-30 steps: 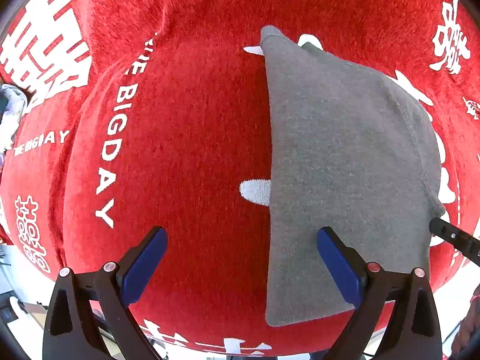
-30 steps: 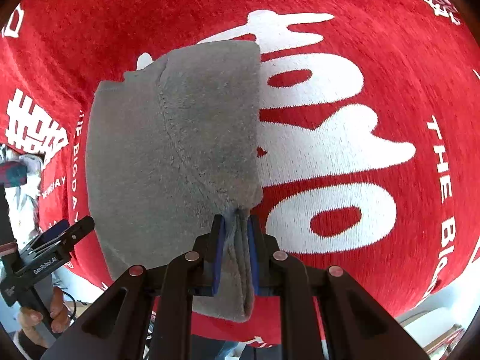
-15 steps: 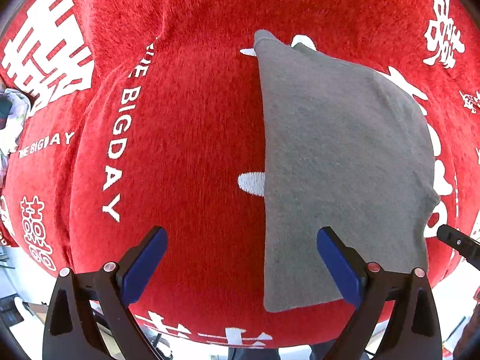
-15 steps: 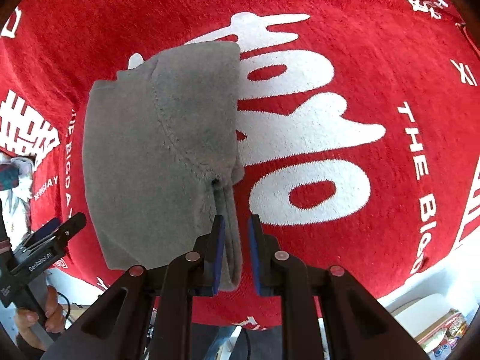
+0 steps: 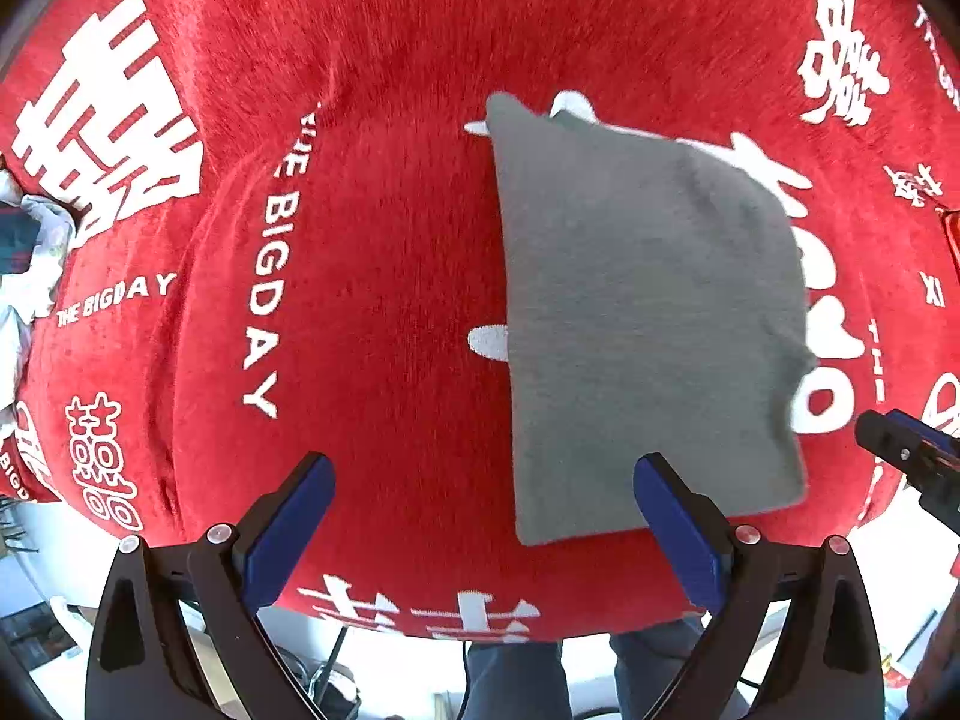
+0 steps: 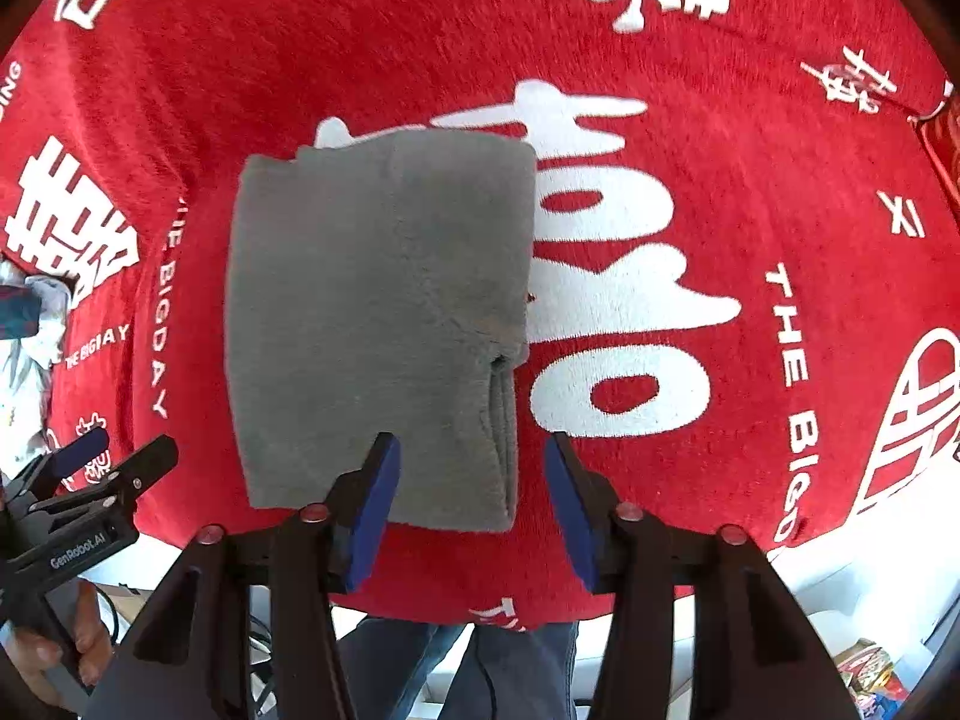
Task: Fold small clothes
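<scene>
A grey folded garment (image 5: 648, 324) lies flat on the red cloth with white lettering (image 5: 384, 276); it also shows in the right wrist view (image 6: 378, 324). My left gripper (image 5: 480, 516) is open and empty, held above the table's near edge, with the garment's near left corner by its right finger. My right gripper (image 6: 468, 492) is open and empty, its jaws spread either side of the garment's near right corner, raised off it. The left gripper shows in the right wrist view (image 6: 90, 480); the right gripper's tip shows in the left wrist view (image 5: 906, 450).
The red cloth (image 6: 720, 192) covers the whole table. A pile of light and dark clothes (image 5: 24, 258) lies at the far left edge. The person's legs in jeans (image 6: 468, 666) stand beyond the near edge. Small packets (image 6: 870, 672) lie on the floor at lower right.
My right gripper has let go of the garment's corner, opened and pulled back. The garment now lies flat. Both grippers have risen slightly away from the table.
</scene>
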